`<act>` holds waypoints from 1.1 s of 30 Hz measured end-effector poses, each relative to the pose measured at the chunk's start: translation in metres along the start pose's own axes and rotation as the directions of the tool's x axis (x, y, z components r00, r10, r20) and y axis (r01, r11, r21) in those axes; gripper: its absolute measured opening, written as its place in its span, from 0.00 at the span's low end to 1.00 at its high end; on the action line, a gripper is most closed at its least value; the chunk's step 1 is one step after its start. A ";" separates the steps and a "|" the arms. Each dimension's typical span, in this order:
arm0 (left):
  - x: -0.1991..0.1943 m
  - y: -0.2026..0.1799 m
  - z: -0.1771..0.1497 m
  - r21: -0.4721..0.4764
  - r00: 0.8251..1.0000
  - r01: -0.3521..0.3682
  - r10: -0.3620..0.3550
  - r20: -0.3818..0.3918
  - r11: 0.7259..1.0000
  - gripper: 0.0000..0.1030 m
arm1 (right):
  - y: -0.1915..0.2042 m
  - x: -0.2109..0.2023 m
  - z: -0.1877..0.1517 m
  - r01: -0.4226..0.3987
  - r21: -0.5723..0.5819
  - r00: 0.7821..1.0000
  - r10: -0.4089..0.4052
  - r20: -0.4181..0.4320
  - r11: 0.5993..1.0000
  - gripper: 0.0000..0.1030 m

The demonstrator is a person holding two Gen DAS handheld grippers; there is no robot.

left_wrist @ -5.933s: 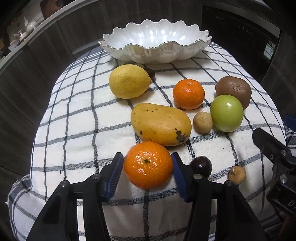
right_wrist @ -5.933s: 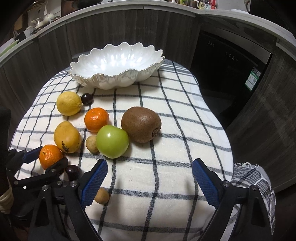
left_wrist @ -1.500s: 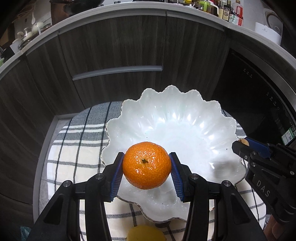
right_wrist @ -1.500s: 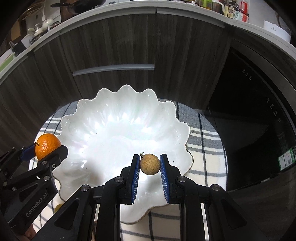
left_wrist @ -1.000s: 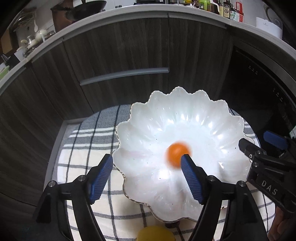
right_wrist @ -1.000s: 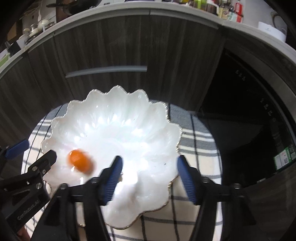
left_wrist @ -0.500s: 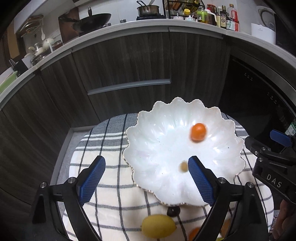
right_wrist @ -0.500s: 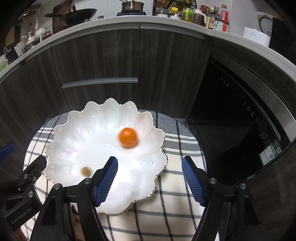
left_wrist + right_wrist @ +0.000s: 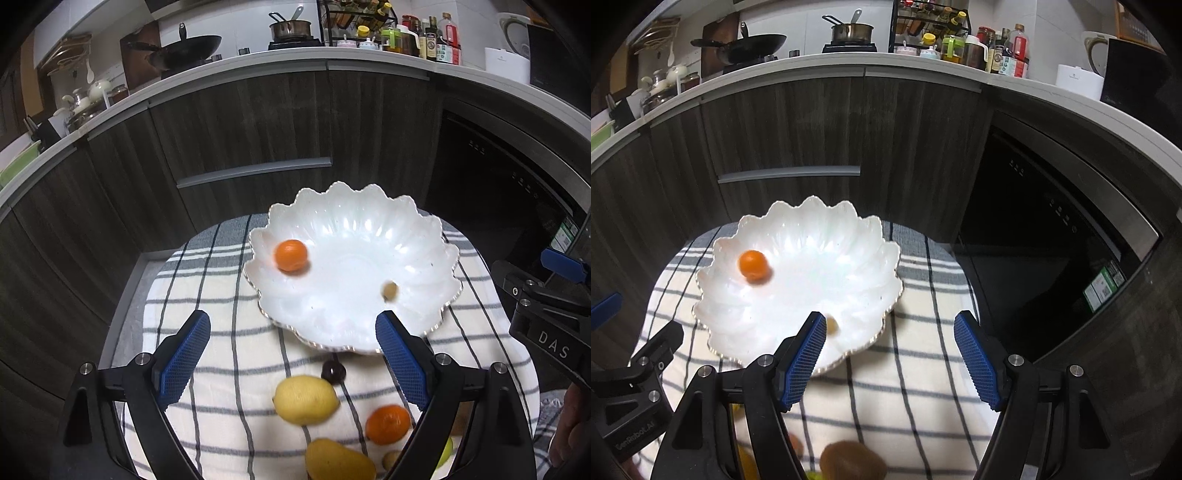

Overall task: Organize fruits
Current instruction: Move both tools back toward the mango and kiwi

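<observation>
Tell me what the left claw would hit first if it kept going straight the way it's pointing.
Probably the near rim of the white scalloped bowl, which sits centred ahead of the open, empty left claw. Depth is unclear, so it might meet the checked cloth just short of it instead.

- Left wrist view: looks forward and steeply down along its own fingers at the white bowl (image 9: 424, 236) on the checked cloth (image 9: 207, 291), near.
- Right wrist view: same downward slant, set further right.
- Shared: bowl, cloth, cabinets (image 9: 812, 122), countertop.
</observation>
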State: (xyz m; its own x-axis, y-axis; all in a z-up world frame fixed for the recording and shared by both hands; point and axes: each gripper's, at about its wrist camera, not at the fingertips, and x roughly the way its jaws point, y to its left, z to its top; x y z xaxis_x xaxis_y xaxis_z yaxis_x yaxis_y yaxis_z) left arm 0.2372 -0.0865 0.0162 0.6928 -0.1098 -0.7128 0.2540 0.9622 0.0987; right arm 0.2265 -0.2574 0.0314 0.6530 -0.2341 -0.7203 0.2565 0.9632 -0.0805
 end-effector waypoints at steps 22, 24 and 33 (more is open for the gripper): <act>-0.009 -0.014 -0.090 0.049 0.996 0.077 -0.074 -0.057 0.996 0.89 | -0.003 -0.017 -0.102 -0.009 0.008 0.995 0.010 -0.095 1.000 0.70; -0.006 -0.015 -0.096 0.057 0.995 0.075 -0.071 -0.070 0.996 0.89 | -0.001 -0.016 -0.107 -0.013 0.008 0.994 0.014 -0.106 1.000 0.70; 0.008 -0.019 -0.116 0.052 0.988 0.101 -0.094 -0.122 0.994 0.89 | 0.001 -0.007 -0.128 -0.003 0.012 0.989 0.005 -0.148 1.000 0.70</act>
State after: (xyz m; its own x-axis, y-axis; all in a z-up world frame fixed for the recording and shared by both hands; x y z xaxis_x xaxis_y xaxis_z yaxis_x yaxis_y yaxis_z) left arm 0.1594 -0.0771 -0.0716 0.5784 -0.1683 -0.7982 0.3574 0.9319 0.0625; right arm 0.1305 -0.2376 -0.0517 0.5413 -0.2073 -0.8149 0.2632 0.9622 -0.0699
